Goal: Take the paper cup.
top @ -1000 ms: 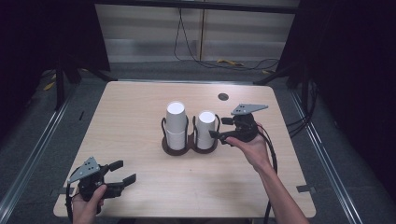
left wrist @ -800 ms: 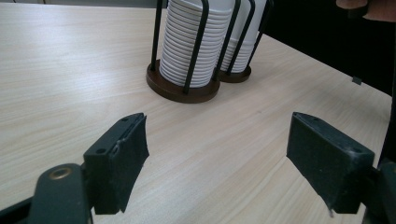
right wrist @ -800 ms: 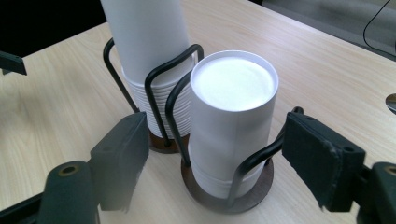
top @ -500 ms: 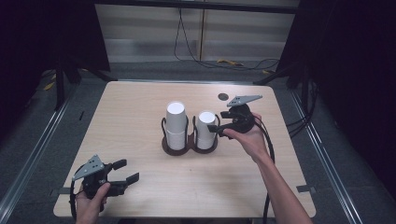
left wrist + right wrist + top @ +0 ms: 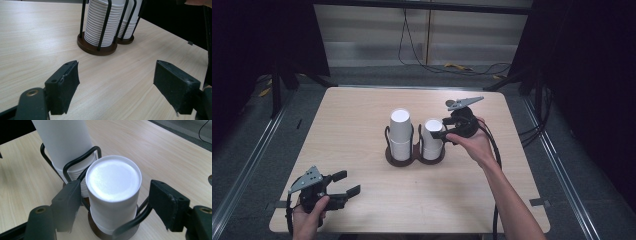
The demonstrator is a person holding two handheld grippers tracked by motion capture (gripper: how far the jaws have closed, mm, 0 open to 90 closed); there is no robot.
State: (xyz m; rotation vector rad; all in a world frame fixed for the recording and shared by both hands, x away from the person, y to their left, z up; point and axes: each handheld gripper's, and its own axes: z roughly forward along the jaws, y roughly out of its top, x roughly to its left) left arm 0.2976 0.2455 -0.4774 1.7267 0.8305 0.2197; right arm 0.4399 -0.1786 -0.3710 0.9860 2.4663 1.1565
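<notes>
A dark holder at mid-table carries two stacks of upside-down white cups, a taller stack and a shorter stack. My right gripper reaches in from the right at the top of the shorter stack. In the right gripper view its jaws stand on either side of the top cup, having just been closing, with a small gap at each pad. My left gripper rests open near the front left corner. It faces the holder from a distance, with nothing between its jaws.
The black wire loops of the holder rise around both stacks. The taller stack stands right behind the held-around cup. A dark round hole lies in the wooden table beyond my right gripper. Cables run on the floor behind.
My right gripper has shifted a little left and away, up to the top of the shorter stack, and its jaws now flank the top cup. The left gripper has stayed put.
</notes>
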